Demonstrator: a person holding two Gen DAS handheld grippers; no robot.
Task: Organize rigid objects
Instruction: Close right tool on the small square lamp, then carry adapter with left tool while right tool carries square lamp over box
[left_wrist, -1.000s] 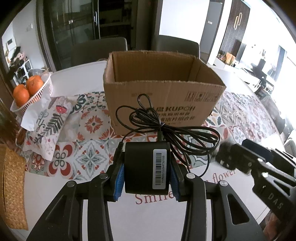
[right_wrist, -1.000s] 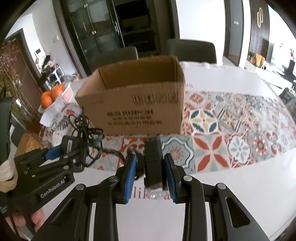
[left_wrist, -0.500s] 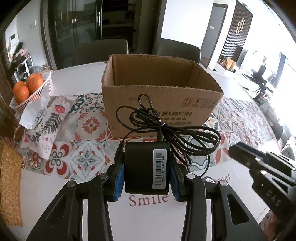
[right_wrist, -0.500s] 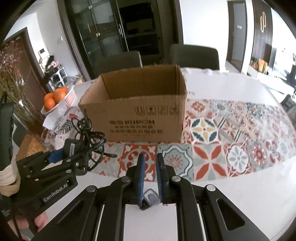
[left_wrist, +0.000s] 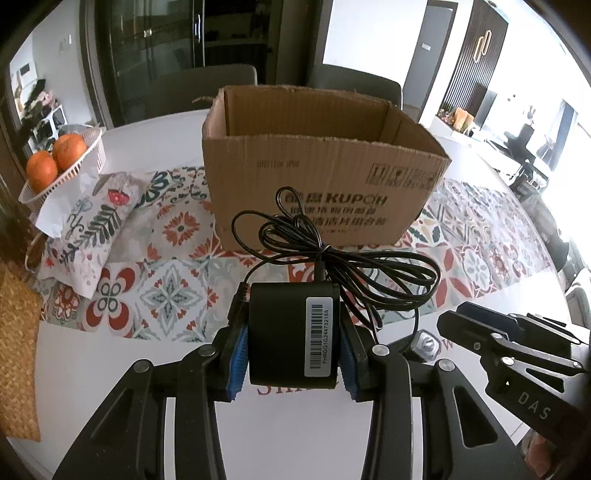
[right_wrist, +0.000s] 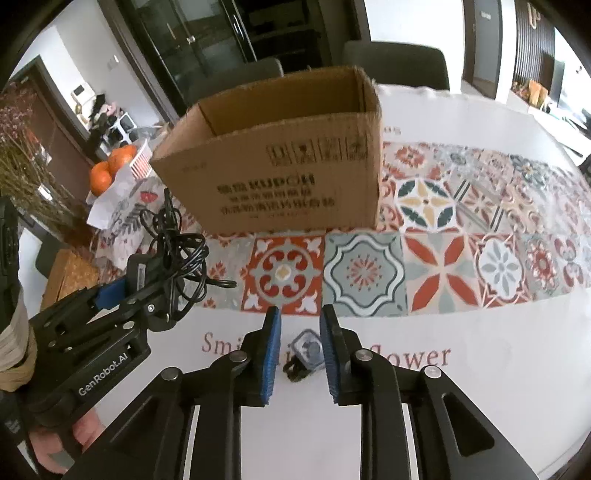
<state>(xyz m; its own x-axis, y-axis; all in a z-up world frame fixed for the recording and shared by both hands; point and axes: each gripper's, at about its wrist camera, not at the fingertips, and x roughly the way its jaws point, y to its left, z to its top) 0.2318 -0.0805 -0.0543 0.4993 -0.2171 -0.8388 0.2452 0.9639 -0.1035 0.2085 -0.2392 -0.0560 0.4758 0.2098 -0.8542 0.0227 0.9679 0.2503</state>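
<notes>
Since half a second ago the right hand-held gripper (right_wrist: 299, 352) has spread from nearly closed to a moderate gap, and the small clear-cased object (right_wrist: 306, 353) now lies on the counter (right_wrist: 480, 369) between its blue pads. The power adapter (left_wrist: 293, 334), with its bundled cable (left_wrist: 332, 254), is clamped in the left hand-held gripper (left_wrist: 293, 356), held above the counter in front of the open cardboard box (left_wrist: 317, 177). To finish well, I judge the adapter should be raised over the near wall before release, so the loose loops clear the rim.
</notes>
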